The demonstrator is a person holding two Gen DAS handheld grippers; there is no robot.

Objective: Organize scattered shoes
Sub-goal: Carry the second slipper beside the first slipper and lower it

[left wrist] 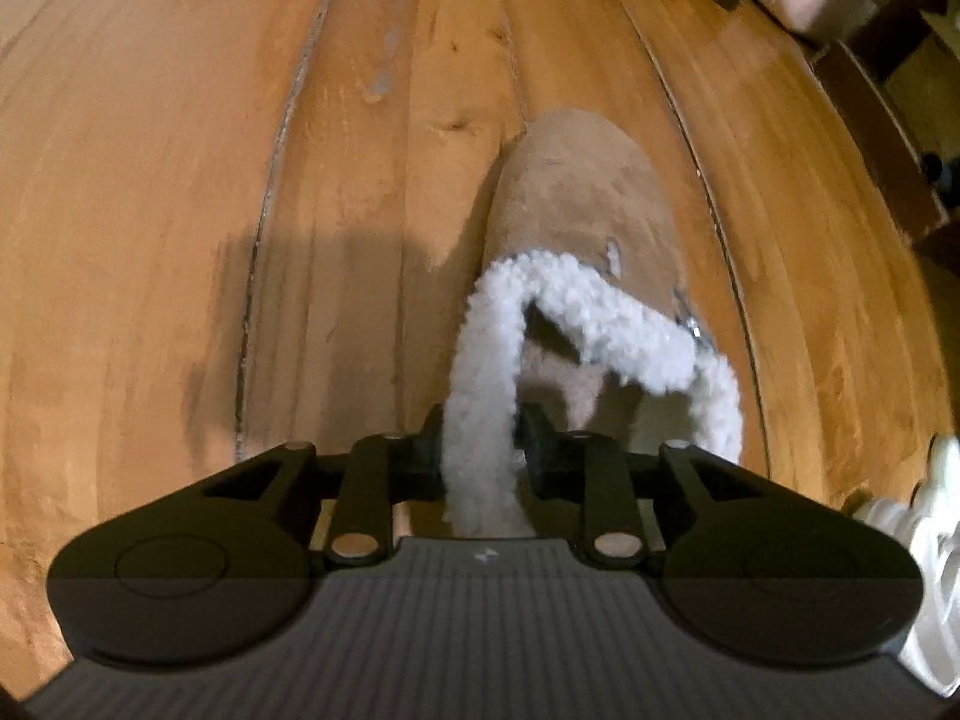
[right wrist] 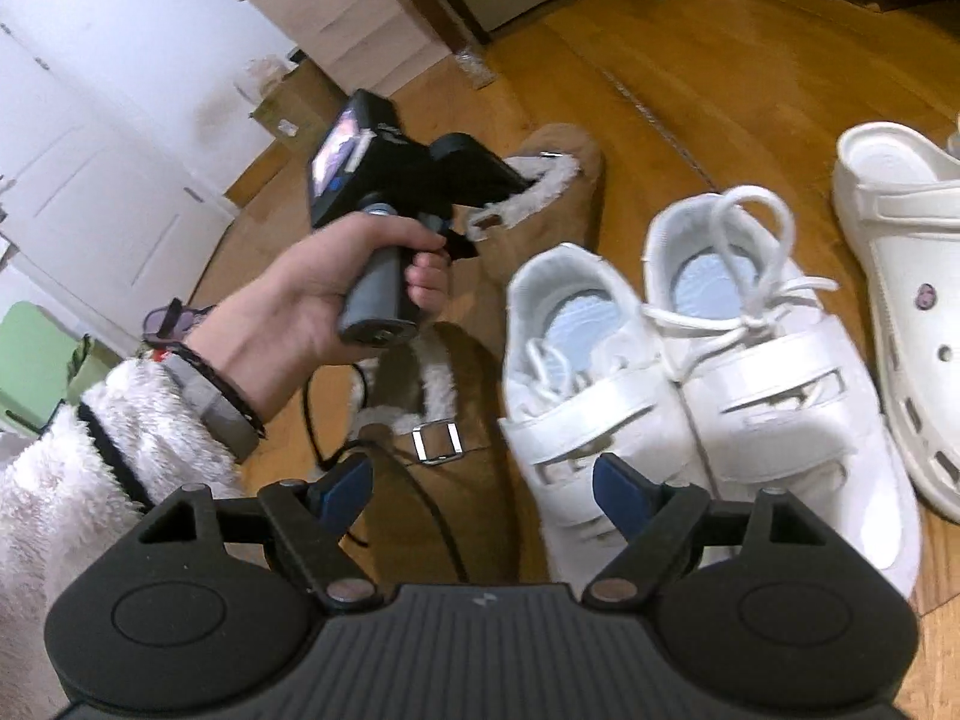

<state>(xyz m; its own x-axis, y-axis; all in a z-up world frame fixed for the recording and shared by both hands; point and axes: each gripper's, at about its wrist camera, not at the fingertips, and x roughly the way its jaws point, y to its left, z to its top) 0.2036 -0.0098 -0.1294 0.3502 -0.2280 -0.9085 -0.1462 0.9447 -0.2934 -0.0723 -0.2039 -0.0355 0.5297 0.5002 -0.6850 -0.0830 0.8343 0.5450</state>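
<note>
The fleece collar of a tan slipper (left wrist: 576,204) is pinched by the left hand-held gripper (left wrist: 480,450) over the floor (left wrist: 180,180). The soft trim could slip free. The right hand-held gripper (right wrist: 480,489) is held wide, empty, sneakers (right wrist: 690,372) at its one o'clock.

The left hand-held gripper (left wrist: 480,450) pinches the white fleece collar (left wrist: 480,420) of a tan suede slipper (left wrist: 576,192), whose toe points away over the wooden plank floor (left wrist: 180,210), with a white shoe (left wrist: 936,540) at the right edge.
</note>
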